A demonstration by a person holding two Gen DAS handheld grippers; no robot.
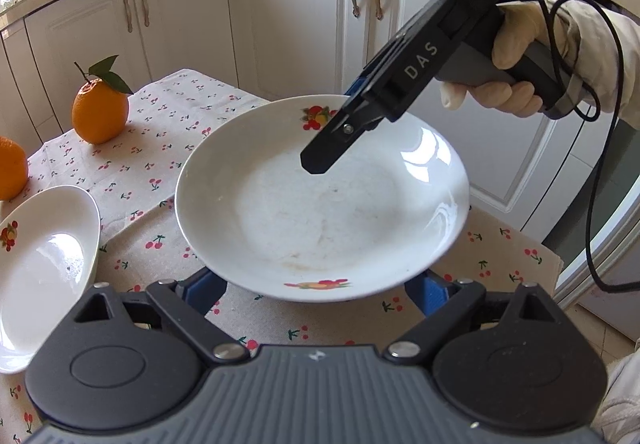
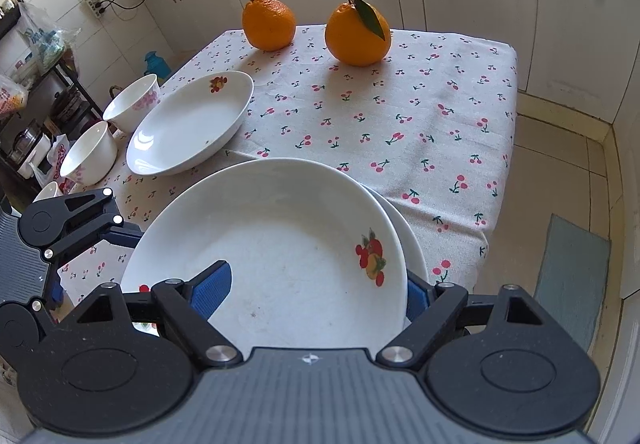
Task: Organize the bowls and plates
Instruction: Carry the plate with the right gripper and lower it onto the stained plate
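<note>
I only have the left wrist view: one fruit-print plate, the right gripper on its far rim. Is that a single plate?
Observer: No. The right wrist view shows the rim of a second plate peeking out under the top plate.
Operator: Any bowls on the table?
Observer: Yes, two with pink print, a far bowl and a near bowl, stand to the left of the deep dish.

My right claw grips the top plate by its rim, one blue pad inside, above a second plate.
</note>
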